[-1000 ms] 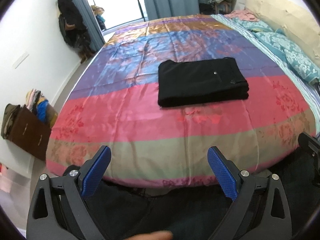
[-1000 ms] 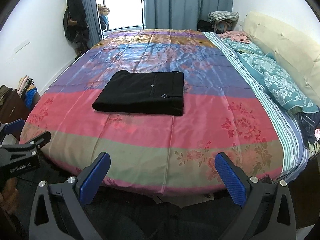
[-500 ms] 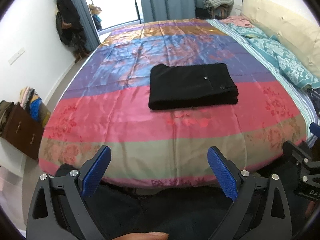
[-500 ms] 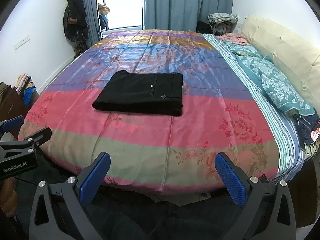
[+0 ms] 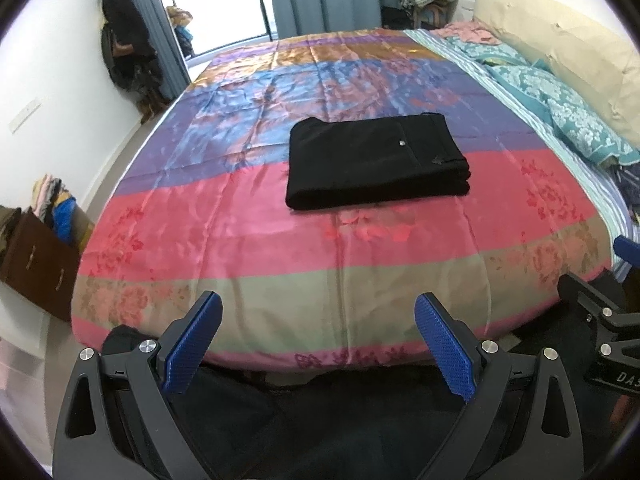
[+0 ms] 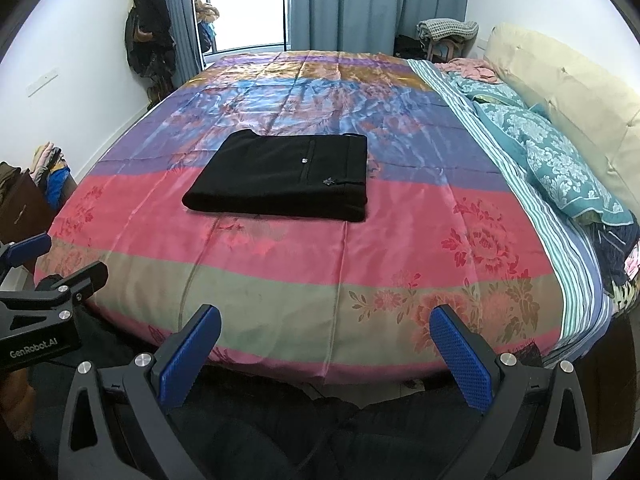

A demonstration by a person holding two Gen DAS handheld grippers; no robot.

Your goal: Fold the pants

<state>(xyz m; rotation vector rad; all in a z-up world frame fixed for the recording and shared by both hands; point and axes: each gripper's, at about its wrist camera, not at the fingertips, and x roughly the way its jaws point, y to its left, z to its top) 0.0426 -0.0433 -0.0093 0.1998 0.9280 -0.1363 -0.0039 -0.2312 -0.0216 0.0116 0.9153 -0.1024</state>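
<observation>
Black pants (image 5: 376,162) lie folded into a flat rectangle on the striped satin bedspread (image 5: 240,240), near the middle of the bed; they also show in the right wrist view (image 6: 284,176). My left gripper (image 5: 318,320) is open and empty, held off the bed's near edge, well short of the pants. My right gripper (image 6: 326,332) is open and empty too, also back from the near edge. Each gripper shows at the side of the other's view.
Teal floral pillows (image 6: 560,160) and a cream headboard (image 6: 580,96) line the bed's right side. A brown box (image 5: 36,264) with clothes stands on the floor at left. Dark coats (image 6: 150,28) hang by the curtained window.
Both grippers have drawn back slightly from the bed and stay open. The folded pants have not moved.
</observation>
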